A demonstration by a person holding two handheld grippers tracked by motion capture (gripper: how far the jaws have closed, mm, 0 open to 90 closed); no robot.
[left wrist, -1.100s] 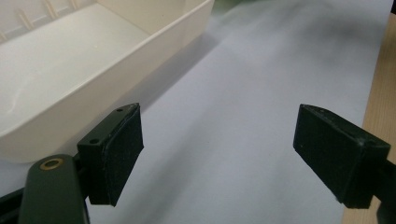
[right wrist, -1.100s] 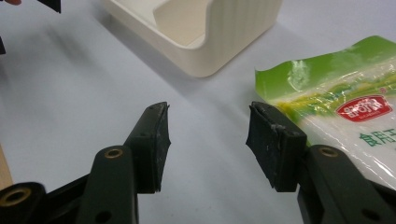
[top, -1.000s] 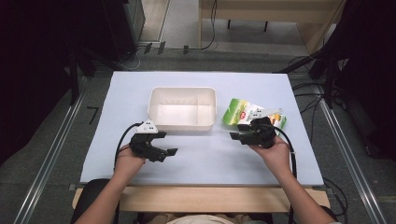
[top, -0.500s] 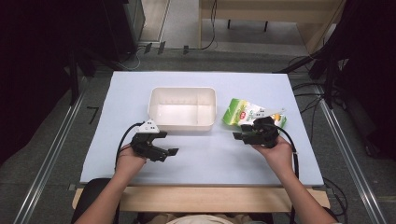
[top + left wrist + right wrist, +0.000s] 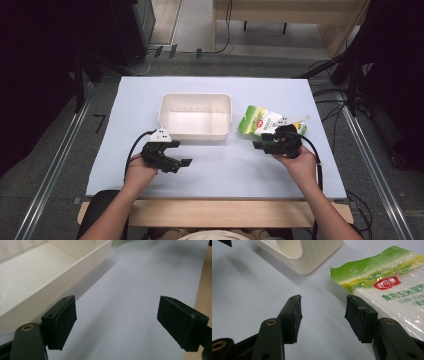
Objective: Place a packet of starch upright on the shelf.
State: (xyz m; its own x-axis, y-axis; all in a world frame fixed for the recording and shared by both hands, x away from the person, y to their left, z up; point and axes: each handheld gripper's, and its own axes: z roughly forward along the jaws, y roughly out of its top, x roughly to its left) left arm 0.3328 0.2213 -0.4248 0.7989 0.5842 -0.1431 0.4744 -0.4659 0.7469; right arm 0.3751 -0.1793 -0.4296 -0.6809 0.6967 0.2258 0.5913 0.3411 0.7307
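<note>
Item: green-and-white corn starch bag [image 5: 265,122] on the pale blue table [image 5: 210,170], right of the cream plastic tub [image 5: 196,116].

Detail: glossy pouch lying flat, green crimped top edge, clear-white body, red oval label with green lettering [image 5: 387,287]. Right gripper [image 5: 323,315] sits at the bag's near edge, jaws parted with bare table between them, one pad [image 5: 359,317] just beside the pouch, whether touching cannot be told. Left gripper [image 5: 117,322] rests near the tub's front wall, jaws wide apart, holding nothing. Against the earlier frames: right gripper has drawn slightly back toward the person; bag, tub and left gripper unchanged.
</note>
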